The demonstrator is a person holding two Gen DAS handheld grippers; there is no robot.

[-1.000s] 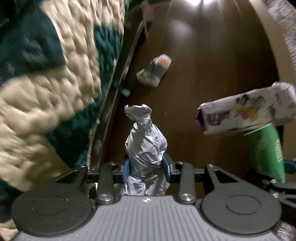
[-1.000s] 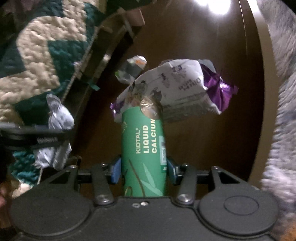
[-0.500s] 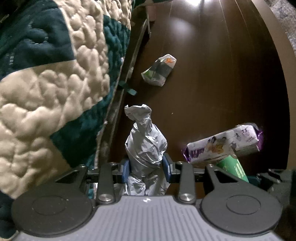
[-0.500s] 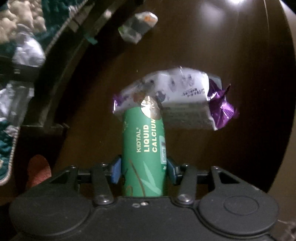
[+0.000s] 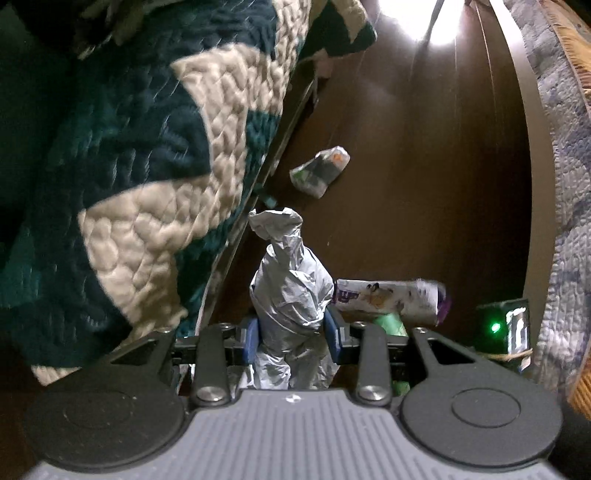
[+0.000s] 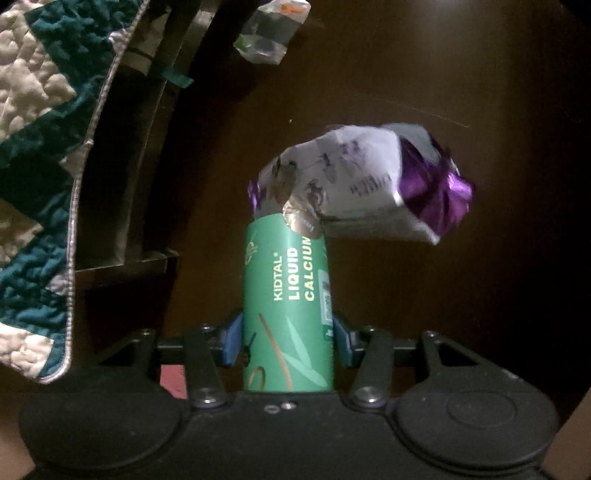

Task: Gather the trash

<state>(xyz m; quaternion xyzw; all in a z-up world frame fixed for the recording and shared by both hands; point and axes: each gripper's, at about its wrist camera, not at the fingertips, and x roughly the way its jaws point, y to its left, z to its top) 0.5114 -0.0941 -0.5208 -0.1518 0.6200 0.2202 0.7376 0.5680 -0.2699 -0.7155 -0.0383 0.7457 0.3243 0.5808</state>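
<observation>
My left gripper is shut on a crumpled grey plastic bag and holds it above the dark wood floor. My right gripper is shut on a green "Kidtal Liquid Calcium" tube with a white and purple wrapper stuck in its top. That tube and wrapper also show low at the right in the left wrist view. A small crumpled wrapper with an orange spot lies on the floor ahead, near the bed frame; it also shows in the right wrist view.
A bed with a green and cream quilt fills the left side; its dark frame runs along the floor. A grey-blue quilted cover hangs at the right. A device with a green light sits low right.
The right gripper with the tube and wrapper has dropped lower and nearer the left gripper. The left view has swung, so the quilt fills more of it. Both grips are unchanged.
</observation>
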